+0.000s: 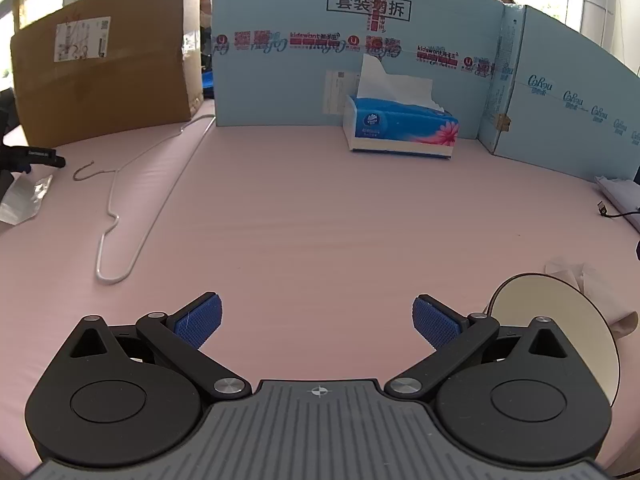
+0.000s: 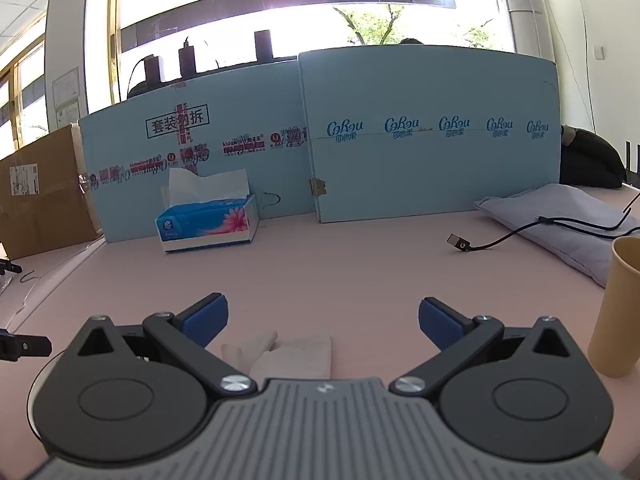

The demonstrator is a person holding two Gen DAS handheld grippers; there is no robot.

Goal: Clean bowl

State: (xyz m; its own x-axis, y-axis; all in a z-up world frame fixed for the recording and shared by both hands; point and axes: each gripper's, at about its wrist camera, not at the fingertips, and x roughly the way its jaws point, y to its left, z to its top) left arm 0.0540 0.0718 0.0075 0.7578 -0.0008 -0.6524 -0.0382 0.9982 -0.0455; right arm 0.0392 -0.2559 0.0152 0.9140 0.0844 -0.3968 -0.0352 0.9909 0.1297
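A pale cream bowl (image 1: 560,312) sits on the pink table at the lower right of the left wrist view, partly hidden behind my left gripper's body. My left gripper (image 1: 317,322) is open and empty, to the left of the bowl. My right gripper (image 2: 323,322) is open and empty, with a crumpled white tissue (image 2: 292,350) lying on the table just below and between its fingers. A thin curved rim at the right wrist view's lower left edge (image 2: 34,384) may be the bowl. A blue tissue box (image 1: 400,128) stands at the back by the blue board; it also shows in the right wrist view (image 2: 208,224).
A wire hanger (image 1: 136,208) lies at the left. A brown cardboard box (image 1: 108,64) and blue boards (image 2: 432,140) wall the back. A tan paper cup (image 2: 618,308) stands at the right, with a grey cushion (image 2: 560,220) and a black cable (image 2: 500,242) behind it.
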